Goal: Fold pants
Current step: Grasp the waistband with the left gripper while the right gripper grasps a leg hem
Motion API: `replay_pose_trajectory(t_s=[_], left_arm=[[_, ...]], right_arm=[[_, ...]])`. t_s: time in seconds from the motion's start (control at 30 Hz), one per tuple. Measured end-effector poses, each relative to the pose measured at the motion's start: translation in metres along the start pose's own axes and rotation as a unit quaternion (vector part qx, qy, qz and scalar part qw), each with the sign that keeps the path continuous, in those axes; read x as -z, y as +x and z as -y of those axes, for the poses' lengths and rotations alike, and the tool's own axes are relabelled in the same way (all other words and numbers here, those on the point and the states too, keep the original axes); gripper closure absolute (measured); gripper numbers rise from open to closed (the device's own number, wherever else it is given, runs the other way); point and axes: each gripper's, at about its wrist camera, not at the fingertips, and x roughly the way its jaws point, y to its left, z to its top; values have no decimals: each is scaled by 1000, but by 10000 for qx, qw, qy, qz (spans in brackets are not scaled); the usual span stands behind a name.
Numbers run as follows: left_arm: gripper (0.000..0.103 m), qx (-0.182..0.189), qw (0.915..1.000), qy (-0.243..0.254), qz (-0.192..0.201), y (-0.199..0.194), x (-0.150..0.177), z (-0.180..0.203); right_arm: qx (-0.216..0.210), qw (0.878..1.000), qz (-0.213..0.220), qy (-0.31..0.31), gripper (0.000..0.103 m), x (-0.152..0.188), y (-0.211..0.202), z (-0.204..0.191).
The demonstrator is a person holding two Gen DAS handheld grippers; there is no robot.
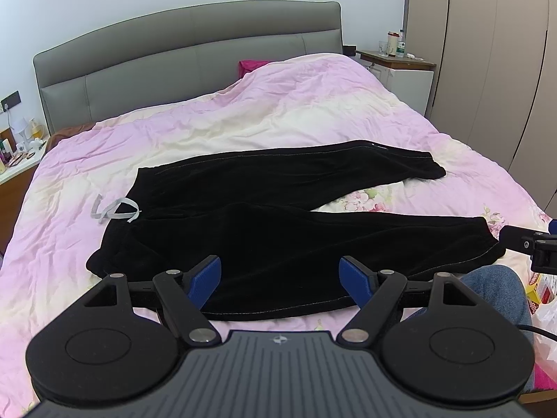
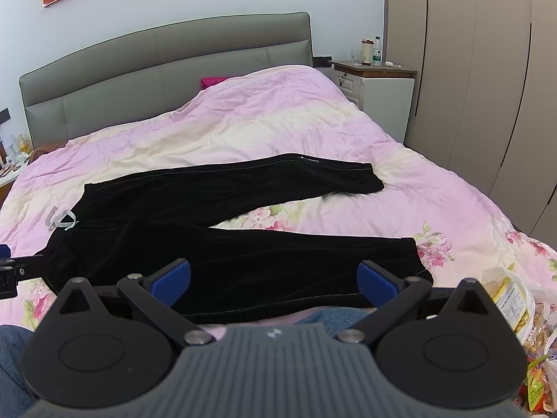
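Black pants (image 1: 264, 226) (image 2: 222, 247) lie flat on the pink quilt, waistband to the left, both legs running right and spread apart in a V. A grey drawstring (image 1: 113, 210) (image 2: 61, 221) trails from the waistband. My left gripper (image 1: 280, 277) hovers open over the near leg's lower edge, blue pads (image 1: 205, 280) wide apart, holding nothing. Also open and holding nothing, my right gripper (image 2: 273, 278) hangs above the near leg toward its cuff (image 2: 414, 261). Part of the right gripper shows at the right edge of the left wrist view (image 1: 532, 244).
The pink floral quilt (image 1: 278, 115) covers the bed, with a grey headboard (image 1: 188, 55) behind. Nightstands (image 1: 400, 66) with bottles flank the bed; wardrobe doors (image 2: 487, 87) stand right. A person's knee in jeans (image 1: 497, 289) and snack bags (image 2: 518, 306) lie at the near edge.
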Motion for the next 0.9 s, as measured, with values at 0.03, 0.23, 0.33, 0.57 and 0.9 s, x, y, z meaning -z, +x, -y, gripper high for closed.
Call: replay_pose_trajectory(t_s=[0.03, 0.23, 0.33, 0.57, 0.9], left_arm=[[12, -7, 10000, 12, 4, 0, 0, -2], [12, -51, 9999, 133, 37, 2, -4, -14], [12, -149, 9993, 339, 64, 5, -8, -21], [17, -225, 9944, 1025, 140, 25, -22, -50], [20, -479, 9616, 2678, -362, 96, -10, -113]], right_arm=[[1, 10000, 3, -7, 5, 0, 0, 0], [-16, 10000, 7, -92, 5, -1, 2, -2], [-85, 9998, -48, -151, 5, -4, 7, 0], [-188, 9979, 30, -620, 13, -24, 35, 23], [-502, 9825, -631, -1682, 47, -54, 130, 77]])
